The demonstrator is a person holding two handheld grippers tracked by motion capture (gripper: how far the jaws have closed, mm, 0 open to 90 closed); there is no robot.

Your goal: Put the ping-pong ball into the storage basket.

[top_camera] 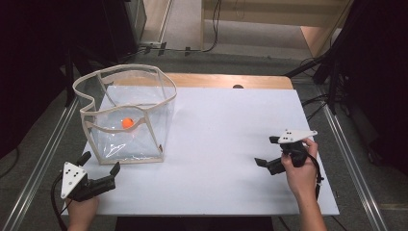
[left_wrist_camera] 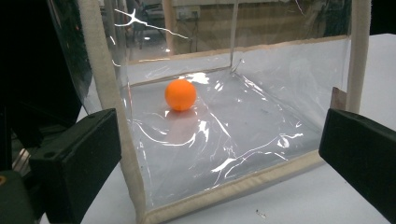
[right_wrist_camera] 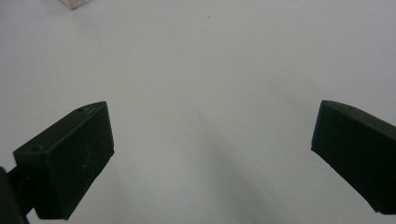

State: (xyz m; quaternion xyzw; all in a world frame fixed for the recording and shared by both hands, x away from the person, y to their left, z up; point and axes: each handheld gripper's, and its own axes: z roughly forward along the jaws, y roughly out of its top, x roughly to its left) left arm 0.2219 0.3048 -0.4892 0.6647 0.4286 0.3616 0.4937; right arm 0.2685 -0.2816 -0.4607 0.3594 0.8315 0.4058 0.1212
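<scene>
Orange ball (left_wrist_camera: 180, 94) sits inside the clear bag (top_camera: 161, 98) at the desk's (top_camera: 226, 139) 10 o'clock; left hand-held gripper (top_camera: 99, 162) is wide open just outside its near corner, right hand-held gripper (top_camera: 267, 151) wide open at 4 o'clock, holding nothing

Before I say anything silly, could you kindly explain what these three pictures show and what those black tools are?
A person sits at a table holding a two-jaw gripper in each hand. The high view looks down from above: left gripper, right gripper. The other two pictures come from cameras riding on the grippers, looking along their black fingers. On the table stands a clear bag with cream edging and an orange ball inside. The left gripper faces the bag; the right gripper is over bare table. Both are open, holding nothing.
</scene>
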